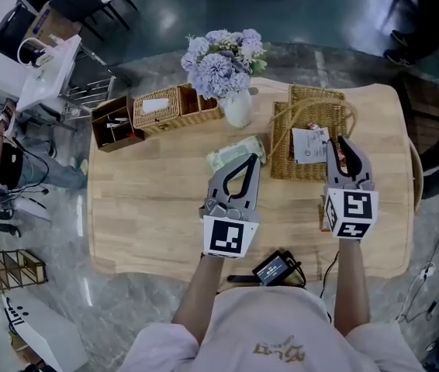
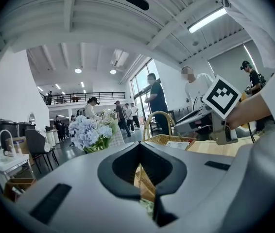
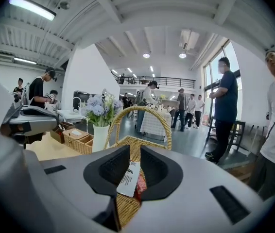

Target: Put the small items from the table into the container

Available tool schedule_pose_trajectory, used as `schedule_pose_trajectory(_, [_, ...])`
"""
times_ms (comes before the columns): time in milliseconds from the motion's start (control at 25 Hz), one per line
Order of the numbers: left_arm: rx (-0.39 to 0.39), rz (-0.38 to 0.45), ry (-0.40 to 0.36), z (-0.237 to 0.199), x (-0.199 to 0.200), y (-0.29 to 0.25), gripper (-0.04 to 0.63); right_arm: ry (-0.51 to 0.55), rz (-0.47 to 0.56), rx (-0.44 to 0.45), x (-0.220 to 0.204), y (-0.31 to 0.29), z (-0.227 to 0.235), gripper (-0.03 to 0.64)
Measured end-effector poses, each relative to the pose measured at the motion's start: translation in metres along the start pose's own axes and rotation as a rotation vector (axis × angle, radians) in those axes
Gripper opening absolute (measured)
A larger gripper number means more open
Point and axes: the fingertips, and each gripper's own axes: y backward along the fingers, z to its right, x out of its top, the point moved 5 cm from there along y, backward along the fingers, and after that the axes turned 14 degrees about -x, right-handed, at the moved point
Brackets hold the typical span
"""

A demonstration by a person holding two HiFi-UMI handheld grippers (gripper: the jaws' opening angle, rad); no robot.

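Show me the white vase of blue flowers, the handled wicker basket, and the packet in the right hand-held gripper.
White vase of blue flowers [image 1: 237, 109]: head view, vase body.
Handled wicker basket [image 1: 283, 161]: head view, left wall.
White-and-red packet [image 3: 128, 178]: right gripper view, white label.

Overhead; both gripper views toward basket [image 1: 305, 99]

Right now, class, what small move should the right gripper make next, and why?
Probably ease the right gripper forward over the wicker basket before releasing. Its jaws are shut on a red-and-white packet, and the basket's rim sits just ahead and below.
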Motion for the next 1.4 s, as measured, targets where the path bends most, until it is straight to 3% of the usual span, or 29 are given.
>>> schedule_pose_trajectory(400, [0.083, 0.031, -0.025, 0.024, 0.029, 0.042, -0.008, -0.059, 0.076, 0.077, -0.004, 0.076, -0.018, 0.066])
schedule_pose_trajectory(640, [0.119, 0.045, -0.016, 0.042, 0.041, 0.061, -0.008, -0.131, 0.204, 0.121, 0.016, 0.114, -0.015, 0.027])
schedule_pose_trajectory(1000, [0.118, 0.102, -0.041, 0.073, 0.074, 0.082, -0.008, -0.147, 0.326, 0.137, 0.033, 0.17, 0.002, 0.023])
schedule_pose_trajectory(1280, [0.112, 0.128, -0.093, 0.093, 0.082, 0.094, -0.008, -0.16, 0.343, 0.135, 0.028, 0.191, 0.011, 0.025])
schedule_pose_trajectory(1400, [0.108, 0.129, -0.059, 0.097, 0.082, 0.093, -0.008, -0.155, 0.341, 0.123, 0.027, 0.195, 0.018, 0.025])
